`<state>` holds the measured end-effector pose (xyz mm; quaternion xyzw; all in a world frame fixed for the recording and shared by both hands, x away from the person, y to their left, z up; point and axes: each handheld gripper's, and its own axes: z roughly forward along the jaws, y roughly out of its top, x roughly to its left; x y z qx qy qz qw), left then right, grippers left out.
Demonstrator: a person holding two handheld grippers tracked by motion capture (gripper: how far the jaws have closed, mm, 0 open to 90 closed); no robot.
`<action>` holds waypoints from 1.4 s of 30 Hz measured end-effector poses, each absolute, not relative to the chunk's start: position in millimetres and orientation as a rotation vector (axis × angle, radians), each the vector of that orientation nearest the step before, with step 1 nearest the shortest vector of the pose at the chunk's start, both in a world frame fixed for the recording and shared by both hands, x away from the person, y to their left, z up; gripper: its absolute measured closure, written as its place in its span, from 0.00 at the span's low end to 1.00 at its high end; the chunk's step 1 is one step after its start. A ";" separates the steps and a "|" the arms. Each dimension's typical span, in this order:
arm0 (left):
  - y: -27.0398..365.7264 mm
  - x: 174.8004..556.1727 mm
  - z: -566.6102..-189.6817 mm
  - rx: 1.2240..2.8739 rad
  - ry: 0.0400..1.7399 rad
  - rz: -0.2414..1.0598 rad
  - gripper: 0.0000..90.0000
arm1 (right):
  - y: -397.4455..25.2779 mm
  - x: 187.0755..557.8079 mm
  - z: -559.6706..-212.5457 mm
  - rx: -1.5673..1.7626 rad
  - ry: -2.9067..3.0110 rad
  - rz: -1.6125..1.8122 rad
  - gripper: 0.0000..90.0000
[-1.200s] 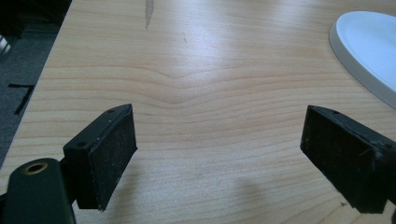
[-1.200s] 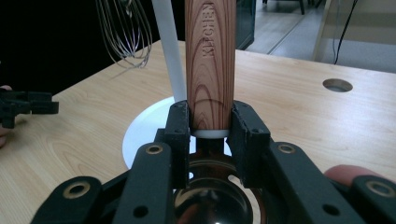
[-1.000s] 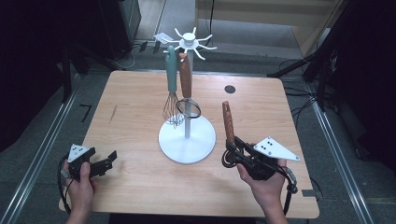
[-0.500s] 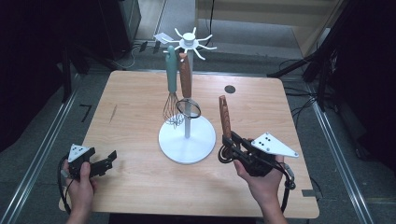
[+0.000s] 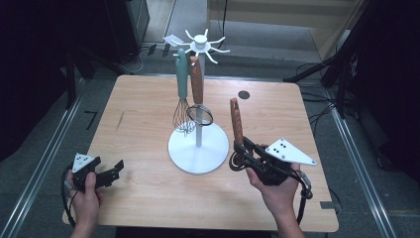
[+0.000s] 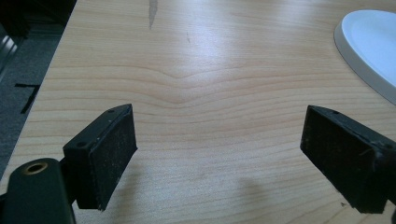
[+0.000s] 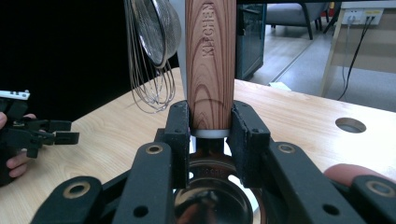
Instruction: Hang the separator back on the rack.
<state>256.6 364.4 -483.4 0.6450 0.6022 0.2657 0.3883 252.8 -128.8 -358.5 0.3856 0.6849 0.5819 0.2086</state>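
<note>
Right gripper point(image 5: 241, 152) sits in the lower right of the high view, held in a hand point(image 5: 280, 191), and its two black jaws are squeezed tight on a wooden-handled utensil point(image 5: 236, 120). That utensil stands almost straight up, with its brown handle pointing to the top of the frame and its round metal end down by the jaws. In the right gripper view the handle point(image 7: 211, 60) fills the top middle, the word KITCHEN is cut into the wood, and a shiny metal ring shows under the jaws at the bottom.

Biggest of all is the wooden table point(image 5: 143, 119), which takes up the middle of the high view. On it, near the middle, stands a white rack point(image 5: 198, 148) with a round base, a thin pole and hooks on top. A whisk point(image 5: 182, 96) with a green handle and a small strainer point(image 5: 197, 89) with a brown handle hang from the hooks, close beside each other. The held utensil is just to the right of the rack.

Left gripper point(image 5: 110, 172) is in the lower left of the high view, low over the table, well apart from the rack. Its jaws are spread wide with nothing between them, and the left gripper view shows bare wood in the gap
</note>
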 end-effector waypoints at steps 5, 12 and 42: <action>364.3 256.8 -483.5 1.642 1.533 0.675 0.12 | -128.0 253.8 -354.8 1.061 1.899 1.628 0.80; 364.4 256.7 -483.4 1.642 1.533 0.674 0.12 | -123.5 254.6 -348.9 1.041 1.896 1.638 0.80; 364.5 257.0 -483.5 1.637 1.538 0.674 0.12 | -107.2 261.5 -323.5 0.956 1.865 1.691 0.80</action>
